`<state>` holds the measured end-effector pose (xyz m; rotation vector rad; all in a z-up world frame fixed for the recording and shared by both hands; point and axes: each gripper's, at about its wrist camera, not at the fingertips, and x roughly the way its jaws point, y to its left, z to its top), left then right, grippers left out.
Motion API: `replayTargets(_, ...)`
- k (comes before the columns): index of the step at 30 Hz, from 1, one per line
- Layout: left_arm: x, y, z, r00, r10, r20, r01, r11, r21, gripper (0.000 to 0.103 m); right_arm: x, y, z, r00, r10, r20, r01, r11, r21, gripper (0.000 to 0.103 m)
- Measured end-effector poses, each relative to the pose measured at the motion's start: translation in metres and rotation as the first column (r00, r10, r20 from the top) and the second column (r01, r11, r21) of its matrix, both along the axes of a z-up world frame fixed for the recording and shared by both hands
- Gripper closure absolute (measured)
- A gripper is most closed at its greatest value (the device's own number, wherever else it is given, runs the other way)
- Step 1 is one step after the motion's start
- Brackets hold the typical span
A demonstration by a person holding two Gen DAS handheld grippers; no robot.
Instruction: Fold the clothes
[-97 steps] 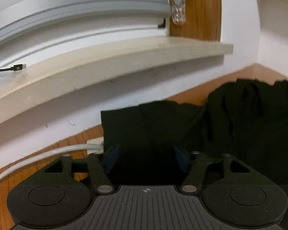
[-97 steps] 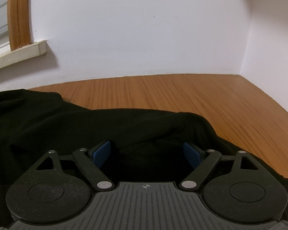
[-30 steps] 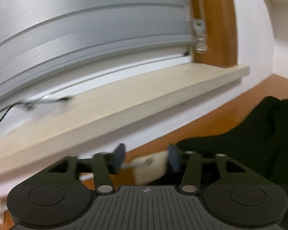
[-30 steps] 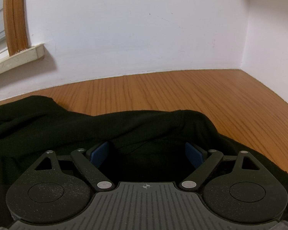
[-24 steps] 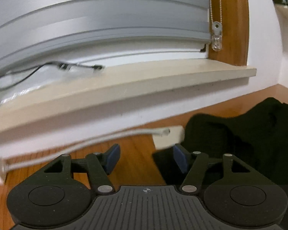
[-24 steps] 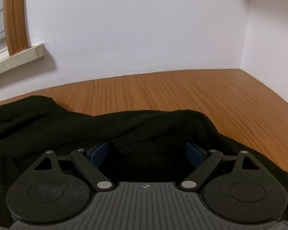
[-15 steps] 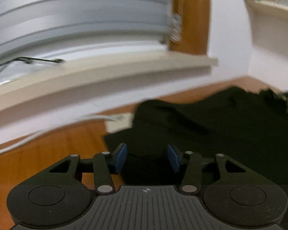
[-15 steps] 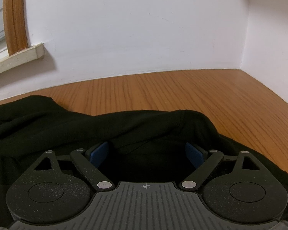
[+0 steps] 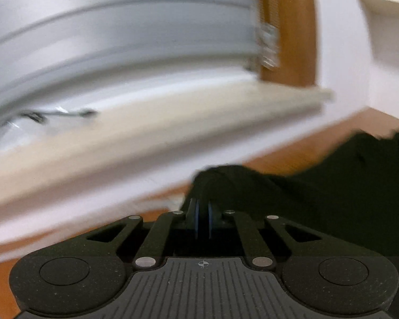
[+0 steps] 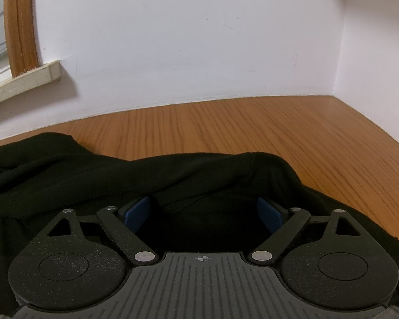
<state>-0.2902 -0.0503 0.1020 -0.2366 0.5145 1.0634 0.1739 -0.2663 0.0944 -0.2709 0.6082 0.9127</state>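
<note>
White walls (image 10: 186,53) meet in a corner above a wooden tabletop (image 10: 252,133); a wood-framed window (image 9: 119,40) has a pale sill (image 9: 173,111).

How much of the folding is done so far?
Not much looks done: the black garment lies rumpled on the wooden table, with no neat fold showing. In hand: the left gripper is closing its jaws on a bunched edge of the cloth, though that view is blurred. The right gripper hangs open over the garment, gripping nothing. The folding itself is left.
</note>
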Motion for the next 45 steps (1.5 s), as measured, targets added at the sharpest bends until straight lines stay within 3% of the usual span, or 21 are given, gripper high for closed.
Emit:
replayTargets(4, -0.011, 0.020, -0.004, 0.999, 0.031, 0.035, -0.029, 0.997, -0.068, 0.084, 0.000, 0.000, 0.000, 1.000, -0.001, 0.000, 0.001, 1.000, 0.000, 0.016)
replayTargets(6, -0.015, 0.026, -0.007, 0.998, 0.040, 0.047, -0.036, 0.995, -0.093, 0.065, 0.000, 0.000, 0.000, 1.000, -0.002, 0.000, 0.002, 1.000, 0.000, 0.016)
replayTargets(8, -0.016, 0.027, -0.014, 0.998, 0.038, 0.051, -0.033, 0.994, -0.103, 0.058, 0.000, 0.000, 0.000, 1.000, 0.000, 0.000, 0.000, 1.000, 0.000, 0.016)
replayTargets(11, -0.015, 0.026, -0.023, 0.998, 0.022, 0.061, -0.014, 0.993, -0.118, 0.057, 0.000, 0.000, 0.000, 1.000, 0.000, 0.000, 0.000, 1.000, 0.000, 0.016)
replayTargets(13, -0.012, 0.024, -0.025, 0.998, 0.010, 0.058, -0.003, 0.993, -0.114, 0.065, 0.000, 0.000, 0.000, 1.000, 0.000, 0.000, 0.000, 1.000, 0.000, 0.016)
replayTargets(14, -0.011, 0.023, -0.024, 0.999, 0.003, 0.054, 0.003, 0.994, -0.106, 0.087, 0.000, 0.000, 0.000, 1.000, 0.000, 0.000, 0.000, 1.000, 0.000, 0.016)
replayTargets(15, -0.008, 0.020, -0.023, 0.999, -0.003, 0.043, 0.007, 0.996, -0.093, 0.097, 0.000, 0.000, 0.000, 1.000, 0.000, -0.001, 0.000, 1.000, 0.001, 0.016)
replayTargets(18, -0.005, 0.010, -0.008, 0.999, -0.031, 0.022, 0.032, 0.997, -0.077, 0.098, 0.000, 0.000, 0.000, 1.000, -0.001, -0.003, 0.001, 1.000, 0.002, 0.016)
replayTargets(23, -0.010, -0.015, 0.042, 0.994, -0.101, -0.028, 0.099, 0.993, -0.060, 0.098, 0.000, 0.000, 0.000, 1.000, -0.004, -0.005, 0.004, 1.000, 0.003, 0.016)
replayTargets(29, -0.035, -0.036, 0.104, 0.994, -0.103, -0.035, 0.101, 0.994, -0.051, 0.098, 0.000, 0.000, 0.000, 1.000, 0.000, -0.009, 0.000, 1.000, 0.006, 0.015)
replayTargets(32, -0.038, -0.021, 0.095, 0.997, -0.054, -0.052, 0.049, 0.995, -0.086, 0.092, 0.000, 0.000, 0.000, 1.000, 0.002, -0.008, -0.002, 1.000, 0.007, 0.015)
replayTargets(35, -0.036, -0.002, 0.063, 0.993, -0.010, -0.118, -0.005, 0.991, -0.130, 0.082, 0.000, 0.000, 0.000, 1.000, -0.004, -0.008, 0.004, 1.000, 0.008, 0.015)
replayTargets(37, -0.036, 0.004, 0.043, 0.991, -0.001, -0.130, -0.018, 0.989, -0.147, 0.082, -0.001, 0.000, 0.000, 1.000, -0.004, -0.004, 0.004, 1.000, 0.007, 0.015)
replayTargets(39, -0.033, 0.006, 0.030, 0.993, -0.015, -0.117, -0.004, 0.987, -0.160, 0.082, 0.000, -0.001, 0.000, 1.000, -0.002, -0.008, 0.002, 1.000, 0.012, 0.015)
replayTargets(40, -0.030, 0.007, 0.025, 0.994, -0.023, -0.109, 0.005, 0.986, -0.166, 0.076, 0.000, -0.001, 0.000, 1.000, -0.002, -0.010, 0.002, 1.000, 0.015, 0.015)
replayTargets(42, -0.021, 0.007, 0.017, 0.994, -0.049, -0.103, 0.032, 0.987, -0.158, 0.054, 0.001, -0.005, 0.001, 1.000, 0.007, -0.017, -0.007, 0.999, 0.041, 0.015)
replayTargets(45, -0.002, 0.004, 0.009, 0.991, -0.099, -0.088, 0.086, 0.985, -0.148, 0.054, 0.002, -0.013, 0.004, 0.999, 0.016, -0.030, -0.013, 0.996, 0.087, 0.015)
